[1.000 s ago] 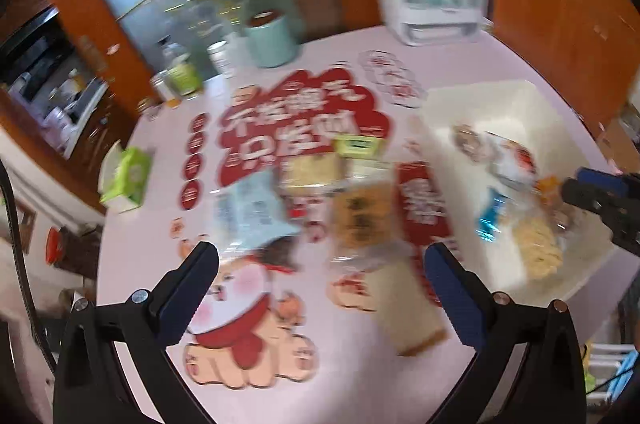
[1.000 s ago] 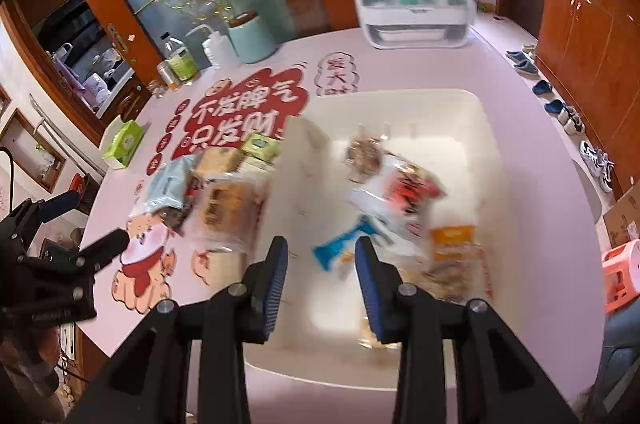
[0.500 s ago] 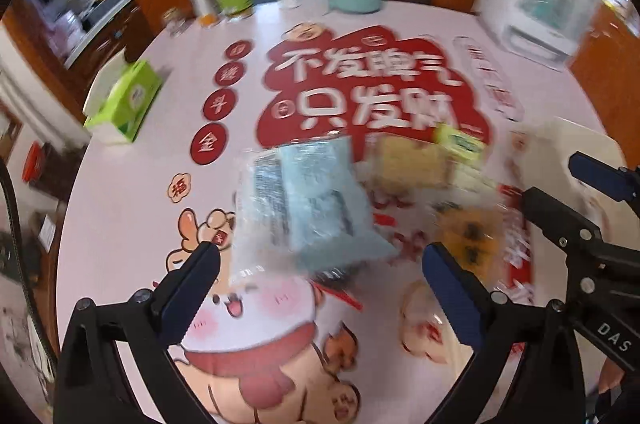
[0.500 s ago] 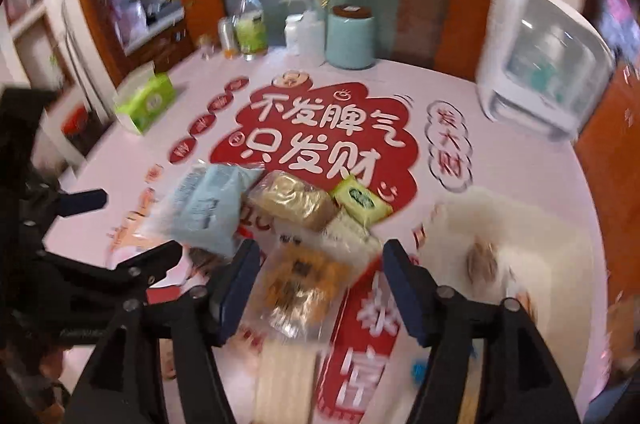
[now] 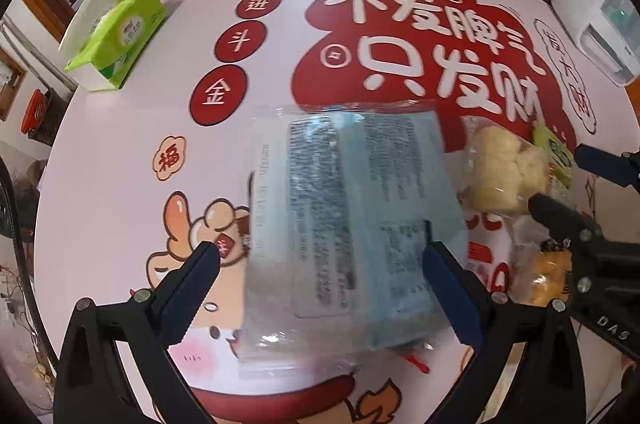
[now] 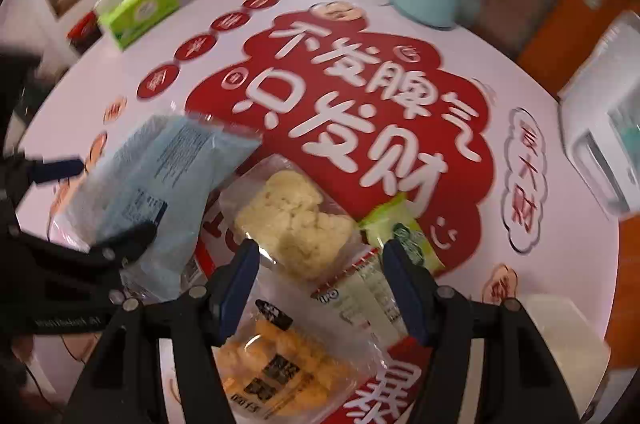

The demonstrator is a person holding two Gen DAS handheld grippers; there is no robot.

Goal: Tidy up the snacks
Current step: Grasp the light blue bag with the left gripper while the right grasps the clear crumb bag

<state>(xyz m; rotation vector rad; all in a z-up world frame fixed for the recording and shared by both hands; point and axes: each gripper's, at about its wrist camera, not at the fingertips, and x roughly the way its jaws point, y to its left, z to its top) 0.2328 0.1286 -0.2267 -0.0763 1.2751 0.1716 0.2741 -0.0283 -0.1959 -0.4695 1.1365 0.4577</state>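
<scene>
Your left tongs (image 5: 320, 288) stand wide and empty, straddling the pale blue packet (image 5: 348, 224), whose long axis runs straight ahead between the tips. Your right tongs (image 6: 320, 288), also wide and empty, hover over the yellow-white snack bag (image 6: 292, 220), further from that packet.
</scene>
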